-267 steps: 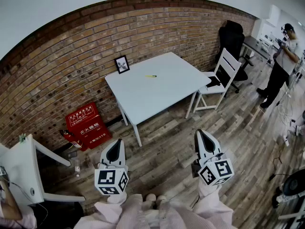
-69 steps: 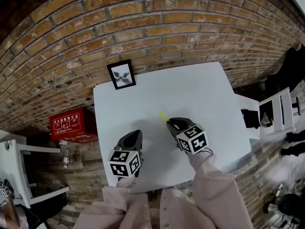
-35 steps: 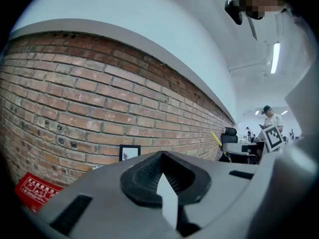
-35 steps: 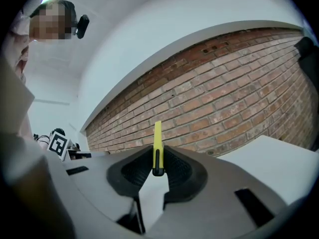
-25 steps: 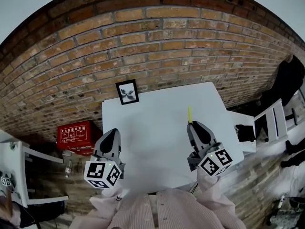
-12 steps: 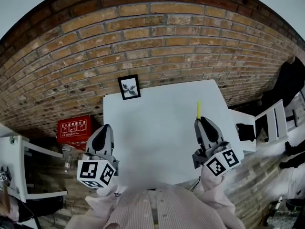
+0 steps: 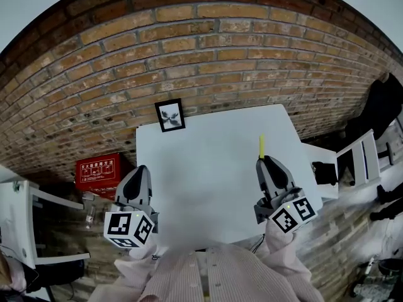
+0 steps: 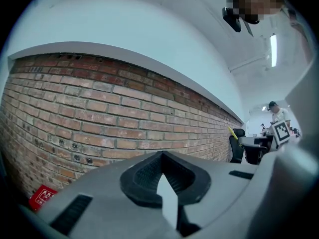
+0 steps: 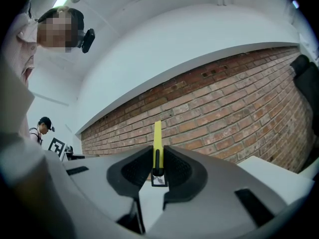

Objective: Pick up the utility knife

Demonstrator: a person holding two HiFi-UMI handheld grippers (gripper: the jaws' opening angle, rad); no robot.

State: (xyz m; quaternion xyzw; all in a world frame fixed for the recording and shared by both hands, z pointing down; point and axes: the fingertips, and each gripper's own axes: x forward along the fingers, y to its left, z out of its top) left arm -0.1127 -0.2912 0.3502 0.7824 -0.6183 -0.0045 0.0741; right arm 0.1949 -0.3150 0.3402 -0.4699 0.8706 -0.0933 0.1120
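Right gripper view shows my right gripper (image 9: 157, 157) clamped on the knife (image 9: 157, 136). Both dark pads press on its sides. Its black end sits low between them, and the yellow body sticks straight out past the tips toward the brick wall (image 9: 214, 108). A corner of the white table (image 9: 271, 171) shows below and to the right.

From the head view, that gripper is out in front of my right sleeve (image 7: 286, 263). It holds the knife in the air over the right part of the table, with the yellow tip pointing at the wall.

Left gripper view shows my left gripper (image 8: 162, 156) with its jaws together, the pad tips meeting and nothing between them. It faces the same wall, and a person (image 8: 273, 112) stands far off at the right. From the head view, this gripper sits at the table's left edge, well apart from the right one.

A framed picture (image 7: 170, 115) stands at the table's far left corner against the wall. A red box (image 7: 99, 170) lies on the floor left of the table, beside the wall. A white chair (image 7: 357, 159) stands to the right of the table.
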